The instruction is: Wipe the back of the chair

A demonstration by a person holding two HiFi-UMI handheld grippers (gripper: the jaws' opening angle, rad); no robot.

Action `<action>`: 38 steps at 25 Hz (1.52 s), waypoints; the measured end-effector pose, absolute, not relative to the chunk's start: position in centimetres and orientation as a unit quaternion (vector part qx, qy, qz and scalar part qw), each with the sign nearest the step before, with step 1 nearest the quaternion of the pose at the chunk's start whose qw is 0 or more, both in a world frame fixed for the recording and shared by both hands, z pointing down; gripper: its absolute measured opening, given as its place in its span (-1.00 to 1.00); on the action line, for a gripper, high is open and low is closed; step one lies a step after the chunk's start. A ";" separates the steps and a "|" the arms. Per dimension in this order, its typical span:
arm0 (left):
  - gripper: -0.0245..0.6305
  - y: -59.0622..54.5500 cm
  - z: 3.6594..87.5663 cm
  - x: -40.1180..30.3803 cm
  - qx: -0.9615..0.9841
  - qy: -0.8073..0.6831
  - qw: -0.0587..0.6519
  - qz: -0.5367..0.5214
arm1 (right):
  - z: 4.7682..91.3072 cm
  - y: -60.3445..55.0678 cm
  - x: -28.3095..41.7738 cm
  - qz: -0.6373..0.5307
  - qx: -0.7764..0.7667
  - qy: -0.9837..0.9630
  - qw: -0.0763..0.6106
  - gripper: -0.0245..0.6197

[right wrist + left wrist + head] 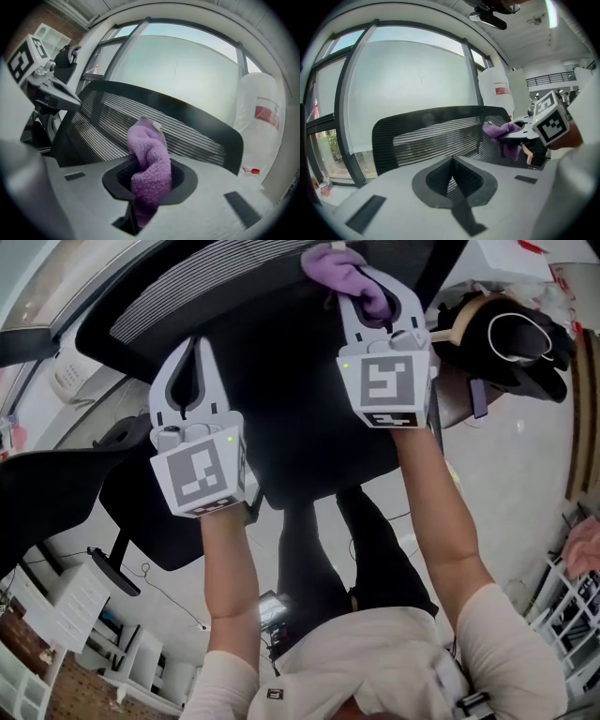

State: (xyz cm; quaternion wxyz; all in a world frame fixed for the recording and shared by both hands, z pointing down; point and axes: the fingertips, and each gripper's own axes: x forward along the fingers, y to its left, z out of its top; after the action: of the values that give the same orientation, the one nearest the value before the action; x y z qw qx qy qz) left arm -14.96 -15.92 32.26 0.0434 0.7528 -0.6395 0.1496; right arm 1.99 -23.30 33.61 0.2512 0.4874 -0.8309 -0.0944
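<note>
The chair back [234, 296] is black ribbed mesh with a solid rim, and it fills the top of the head view. My right gripper [367, 282] is shut on a fluffy purple cloth [339, 266], which it holds against the upper right part of the mesh. In the right gripper view the cloth [151, 164] bulges out between the jaws, in front of the chair back [201, 133]. My left gripper [198, 345] hovers at the left of the chair back [426, 136], jaws shut with nothing in them. The left gripper view also shows the cloth [500, 133].
A second black chair [56, 493] stands to the left. A dark headset [516, 334] lies on a stand at the right. Behind the chair are a big window [408, 79] and a white water jug [260, 122]. White shelves [75, 601] sit at lower left.
</note>
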 end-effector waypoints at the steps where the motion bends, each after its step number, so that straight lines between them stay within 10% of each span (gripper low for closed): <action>1: -0.91 -15.5 32.4 -16.0 0.748 -0.645 0.045 0.150 | 33.7 -22.9 0.3 -0.095 0.477 -0.837 0.249 -0.72; 11: -0.91 -11.1 34.5 -25.1 0.708 -0.686 0.066 0.154 | 35.9 -15.7 -19.0 -0.115 0.322 -0.904 0.257 -0.73; 21: -0.91 -10.5 35.5 -26.9 0.702 -0.692 0.076 0.151 | 36.2 -15.0 -20.9 -0.121 0.312 -0.907 0.254 -0.73; 38: -0.91 -15.0 35.5 -13.3 0.753 -0.632 0.070 0.167 | 37.0 -22.7 3.4 -0.071 0.484 -0.830 0.268 -0.73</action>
State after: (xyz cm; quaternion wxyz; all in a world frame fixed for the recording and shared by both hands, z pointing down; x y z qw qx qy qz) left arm -13.29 -15.01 35.52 0.0696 0.7532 -0.6324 0.1669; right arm 3.38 -22.69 37.00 0.2685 0.4838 -0.8299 -0.0715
